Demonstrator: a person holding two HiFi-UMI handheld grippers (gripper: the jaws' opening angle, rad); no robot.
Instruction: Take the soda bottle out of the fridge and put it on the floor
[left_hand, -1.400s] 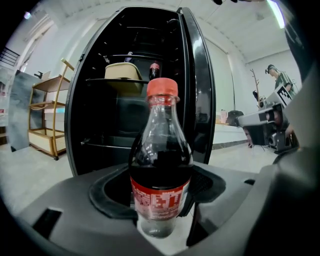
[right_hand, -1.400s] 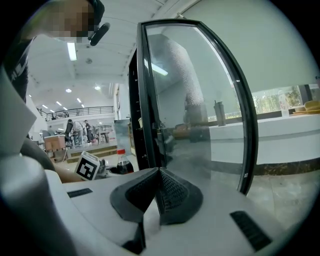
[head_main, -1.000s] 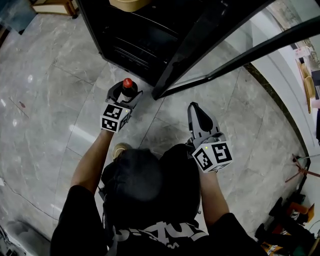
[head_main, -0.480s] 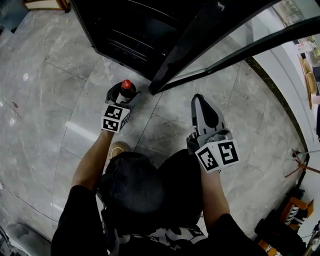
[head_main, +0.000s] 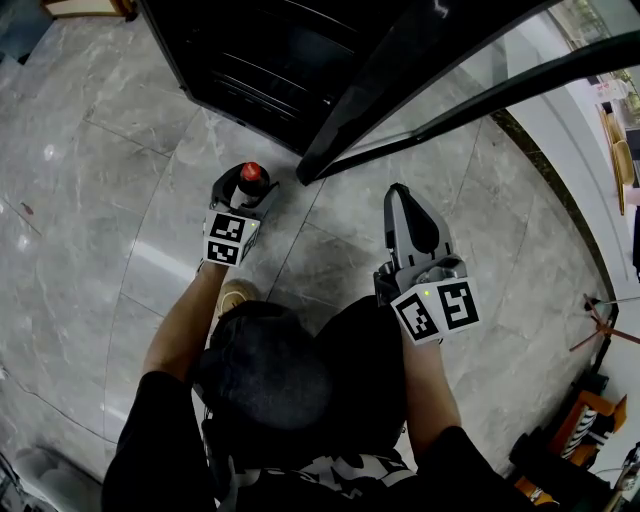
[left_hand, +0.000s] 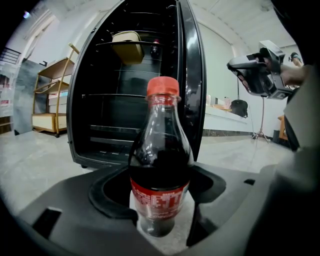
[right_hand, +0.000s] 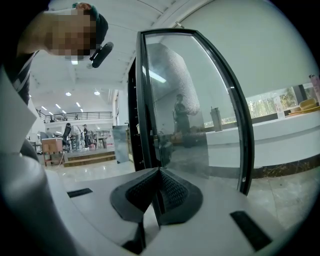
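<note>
The person is holding the left gripper (head_main: 244, 188) low, left of centre in the head view. Its jaws are standing wide apart and clasping the soda bottle (head_main: 250, 176) by its lower body, at the red label. The bottle is standing upright between them, with a red cap on top and dark drink filling it up to the neck. It is sitting just in front of the open fridge (head_main: 250, 60), which is filling the upper middle of the frame. Pale grey marble floor (head_main: 90, 210) is showing right under the bottle's base, though I cannot tell whether the two are touching. Right of centre, the right gripper (head_main: 400, 200) is hovering with its jaws pressed together and gripping nothing. It is pointing toward the fridge's glass door (head_main: 480, 70), which is standing open across the upper right. In the left gripper view, the fridge's wire shelves are showing behind the bottle, and a tan container (left_hand: 126, 45) is sitting on an upper shelf.
</note>
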